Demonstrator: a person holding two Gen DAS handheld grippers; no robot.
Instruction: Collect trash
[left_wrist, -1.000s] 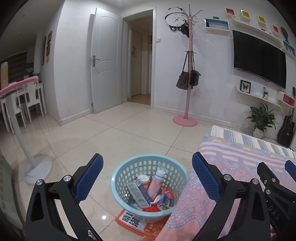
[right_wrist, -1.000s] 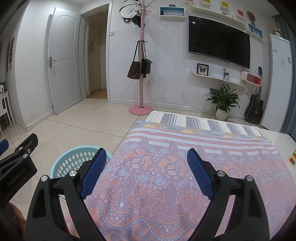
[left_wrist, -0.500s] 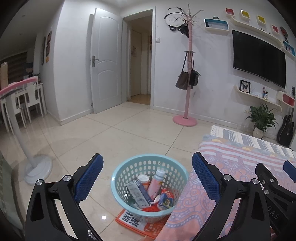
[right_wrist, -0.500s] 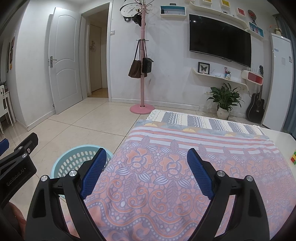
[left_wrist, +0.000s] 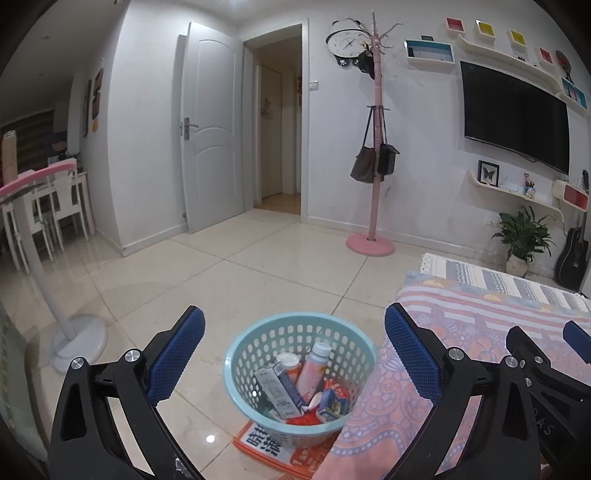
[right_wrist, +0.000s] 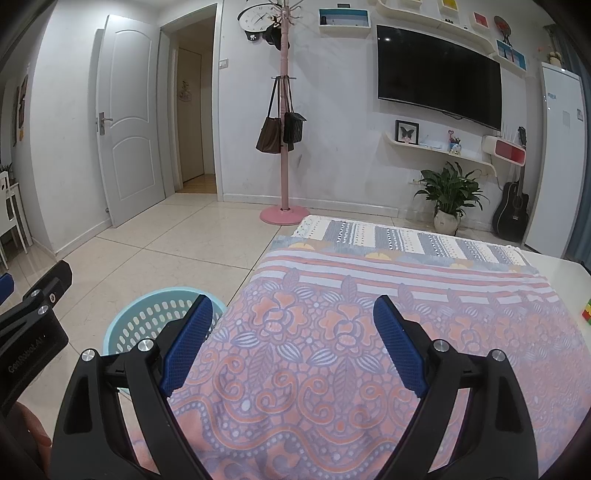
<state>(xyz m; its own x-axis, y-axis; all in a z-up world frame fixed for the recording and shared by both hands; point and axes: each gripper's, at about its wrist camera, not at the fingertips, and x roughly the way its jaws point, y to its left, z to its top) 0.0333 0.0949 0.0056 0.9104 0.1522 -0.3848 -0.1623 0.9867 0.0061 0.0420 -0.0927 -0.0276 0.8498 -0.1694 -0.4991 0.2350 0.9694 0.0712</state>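
Pink-patterned cloth (right_wrist: 351, 369) covers the table under the right gripper (right_wrist: 291, 332), whose blue pads stand wide apart with nothing between them; on the tiled floor beside it a turquoise basket (left_wrist: 236, 365) holds the trash, a bottle (left_wrist: 312, 369) and cartons, below the equally spread, empty left gripper (left_wrist: 293, 350)

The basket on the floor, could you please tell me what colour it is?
Light blue basket, clearest in the left wrist view.

Right claw's (right_wrist: 291, 336) view edged slightly, floral cloth (right_wrist: 332, 332) framing barely shifted
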